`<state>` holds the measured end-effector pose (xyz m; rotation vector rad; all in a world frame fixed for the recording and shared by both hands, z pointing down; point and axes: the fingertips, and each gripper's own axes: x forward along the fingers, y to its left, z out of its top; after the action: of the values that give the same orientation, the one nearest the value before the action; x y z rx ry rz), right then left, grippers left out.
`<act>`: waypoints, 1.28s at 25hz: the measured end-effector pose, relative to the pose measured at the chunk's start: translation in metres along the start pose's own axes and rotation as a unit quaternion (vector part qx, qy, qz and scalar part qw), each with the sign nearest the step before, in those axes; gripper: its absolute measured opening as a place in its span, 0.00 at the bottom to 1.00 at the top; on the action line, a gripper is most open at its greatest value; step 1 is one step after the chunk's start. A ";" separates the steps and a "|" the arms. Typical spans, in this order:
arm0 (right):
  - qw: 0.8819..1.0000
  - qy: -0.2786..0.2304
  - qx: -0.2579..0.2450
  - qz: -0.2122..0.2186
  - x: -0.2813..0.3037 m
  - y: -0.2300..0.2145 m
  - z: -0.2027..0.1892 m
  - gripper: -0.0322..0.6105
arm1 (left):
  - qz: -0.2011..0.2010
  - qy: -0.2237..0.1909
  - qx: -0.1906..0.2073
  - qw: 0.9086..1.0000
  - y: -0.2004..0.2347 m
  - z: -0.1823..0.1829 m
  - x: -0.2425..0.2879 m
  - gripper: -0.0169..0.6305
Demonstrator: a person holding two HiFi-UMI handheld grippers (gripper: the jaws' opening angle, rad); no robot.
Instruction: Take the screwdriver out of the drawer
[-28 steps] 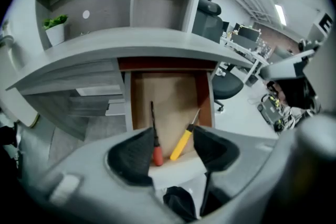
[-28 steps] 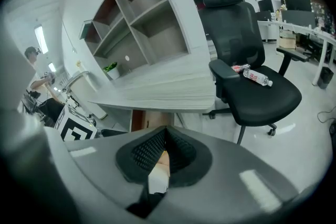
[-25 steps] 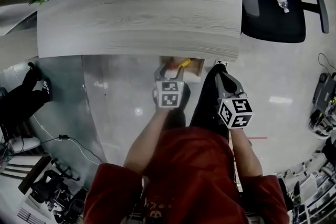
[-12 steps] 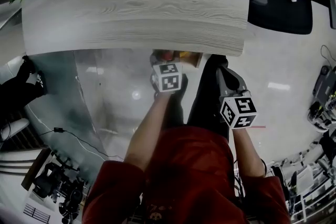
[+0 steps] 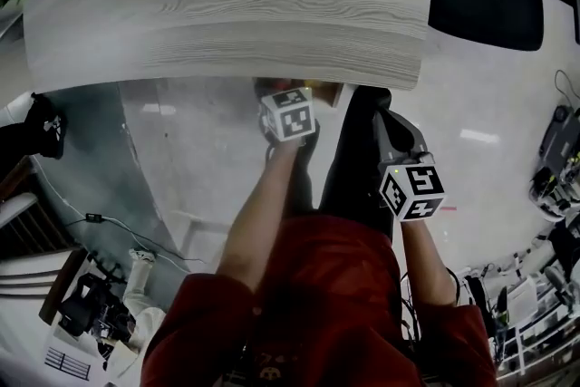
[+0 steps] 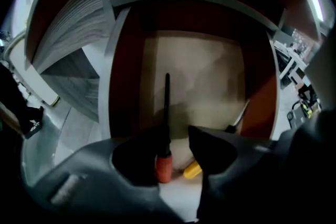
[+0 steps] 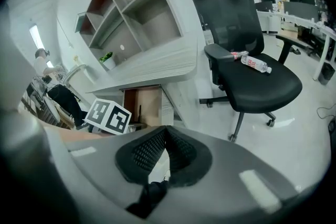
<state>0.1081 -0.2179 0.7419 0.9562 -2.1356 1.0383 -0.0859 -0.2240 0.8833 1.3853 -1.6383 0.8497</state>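
The drawer (image 6: 126, 86) under the desk stands pulled out, with red-brown walls and a pale bottom. In it lies a screwdriver (image 6: 163, 165) with an orange-red handle and a long black shaft that points away from me. My left gripper (image 6: 175, 129) reaches down into the drawer; its jaws have just been closing and stand either side of the handle, with a gap still showing on the right. In the head view the left gripper (image 5: 279, 93) is at the drawer (image 5: 328, 93) under the desk edge. My right gripper (image 7: 165, 131) hangs shut and empty to the right (image 5: 381, 109).
A yellow-handled tool (image 6: 192, 169) and a black-handled tool (image 6: 237, 119) lie beside the screwdriver. The grey wood desk top (image 5: 236, 4) overhangs the drawer. A black office chair (image 7: 252, 76) with a bottle (image 7: 255, 64) on it stands to the right, shelves (image 7: 136, 13) behind the desk.
My left gripper has sunk toward the drawer and now sits right at the desk edge. The right gripper has dropped only slightly.
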 end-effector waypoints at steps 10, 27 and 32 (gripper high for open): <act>1.000 0.001 0.009 -0.003 0.006 -0.005 -0.003 0.05 | -0.015 -0.016 0.005 1.000 0.000 -0.002 0.000 0.27; 1.000 0.004 0.000 0.002 0.014 0.005 0.000 0.05 | -0.015 0.004 0.053 0.998 0.002 -0.015 0.003 0.11; 1.000 -0.003 -0.003 0.000 0.012 0.006 0.008 0.05 | -0.036 0.013 0.059 0.998 0.000 -0.015 -0.002 0.11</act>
<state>0.0951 -0.2262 0.7434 0.9584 -2.1428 1.0285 -0.0835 -0.2094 0.8881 1.4985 -1.5297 0.9319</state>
